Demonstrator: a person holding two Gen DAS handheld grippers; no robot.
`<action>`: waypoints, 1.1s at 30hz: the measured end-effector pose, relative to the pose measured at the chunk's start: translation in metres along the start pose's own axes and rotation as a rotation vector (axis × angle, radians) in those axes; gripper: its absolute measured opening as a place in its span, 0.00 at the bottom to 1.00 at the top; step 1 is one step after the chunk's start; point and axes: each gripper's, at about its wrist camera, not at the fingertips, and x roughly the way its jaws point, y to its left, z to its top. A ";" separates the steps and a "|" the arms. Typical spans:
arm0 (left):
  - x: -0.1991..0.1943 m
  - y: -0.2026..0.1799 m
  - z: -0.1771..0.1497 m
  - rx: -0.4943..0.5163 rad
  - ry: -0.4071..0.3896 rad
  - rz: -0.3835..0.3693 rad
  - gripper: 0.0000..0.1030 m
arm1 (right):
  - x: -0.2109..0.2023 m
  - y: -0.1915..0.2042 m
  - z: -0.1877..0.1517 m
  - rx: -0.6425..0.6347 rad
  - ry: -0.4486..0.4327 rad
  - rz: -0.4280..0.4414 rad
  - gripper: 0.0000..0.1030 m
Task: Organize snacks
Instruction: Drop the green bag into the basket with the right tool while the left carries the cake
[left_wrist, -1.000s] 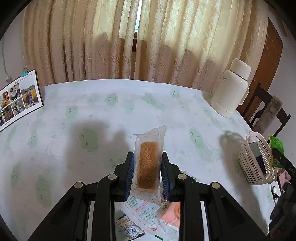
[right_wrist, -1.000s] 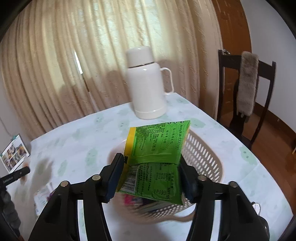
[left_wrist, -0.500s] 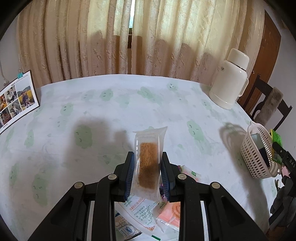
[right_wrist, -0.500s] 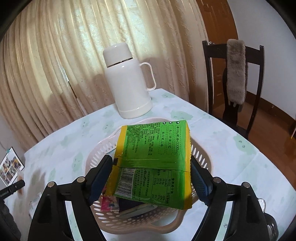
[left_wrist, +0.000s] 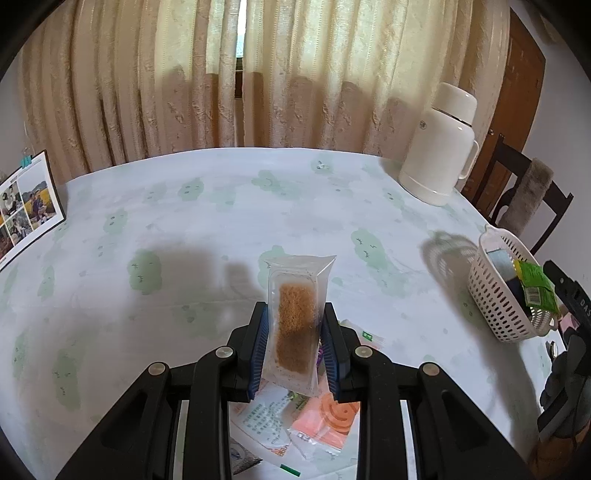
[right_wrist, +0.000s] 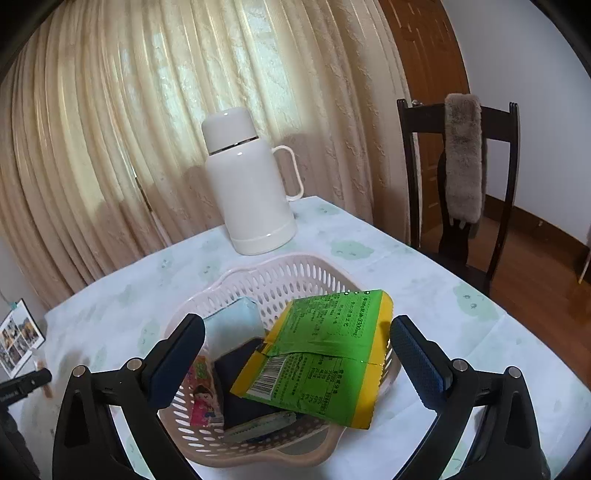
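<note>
Release underway: right gripper (right_wrist: 297, 356), jaws just spread wide, leaves green packet (right_wrist: 317, 354) on basket (right_wrist: 295, 266); left gripper (left_wrist: 294, 341), clamping crumb pack (left_wrist: 297, 325), likely delivers next.

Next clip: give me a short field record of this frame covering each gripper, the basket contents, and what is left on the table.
left gripper: shut on clear packet of brown snack, held upright above the table
right gripper: open, jaws just opened, nothing pressed
green packet: released, lying on top in the basket, overhanging its rim
basket: also holds light blue, dark and pink packets
table: loose packets lie below the left gripper
flask: upright behind the basket
</note>
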 end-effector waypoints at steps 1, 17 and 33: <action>0.001 -0.002 -0.001 0.002 0.004 -0.004 0.24 | 0.001 0.000 0.000 0.001 -0.003 0.002 0.97; 0.004 -0.083 0.013 0.136 0.017 -0.154 0.24 | -0.001 -0.037 -0.004 0.125 -0.080 -0.176 0.97; 0.018 -0.181 0.030 0.273 0.027 -0.282 0.24 | 0.004 -0.041 -0.006 0.113 -0.026 -0.172 0.97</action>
